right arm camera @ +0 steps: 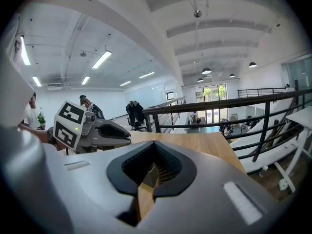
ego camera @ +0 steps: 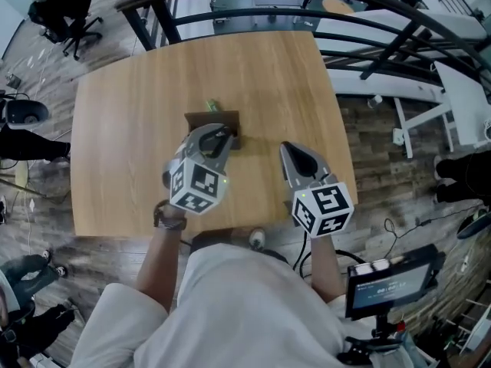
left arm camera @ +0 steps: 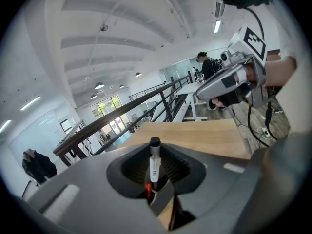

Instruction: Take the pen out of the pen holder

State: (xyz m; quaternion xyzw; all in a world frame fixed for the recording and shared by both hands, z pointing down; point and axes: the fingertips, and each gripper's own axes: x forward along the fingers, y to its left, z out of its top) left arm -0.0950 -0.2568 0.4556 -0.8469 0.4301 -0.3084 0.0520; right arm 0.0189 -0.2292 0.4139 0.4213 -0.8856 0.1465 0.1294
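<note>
Far left on you there's a watch (ego camera: 170, 219) on your left wrist, right at the near edge of the wooden table (ego camera: 115, 129). Your left gripper (ego camera: 219, 138) is out over the table's middle, tilted up a bit, with its nose right at the dark brown pen holder (ego camera: 201, 118) and covering the holder's near right corner. A little green thing (ego camera: 211, 106) pokes out at the holder's far edge; you can't really tell what it is.

In the left gripper view, the jaws are clamped on the pen (left arm camera: 154, 167). It stands upright between the pads, with a black cap on top, a white barrel and a bit of red at the lower end. So the pen is in your left gripper, at the holder. The head view doesn't show whether its bottom tip is clear of the holder or sitting inside it.

Your right gripper (ego camera: 291, 153) is off to the right of the holder, over bare wood and not touching it. Its jaws are pulled together with nothing between them, and only a thin strip of tabletop shows through the slit. It's level with the left gripper and well apart from it.

Past the table's right edge are the dark railing (ego camera: 399, 29) and, nearer you, a small screen (ego camera: 391, 282).
</note>
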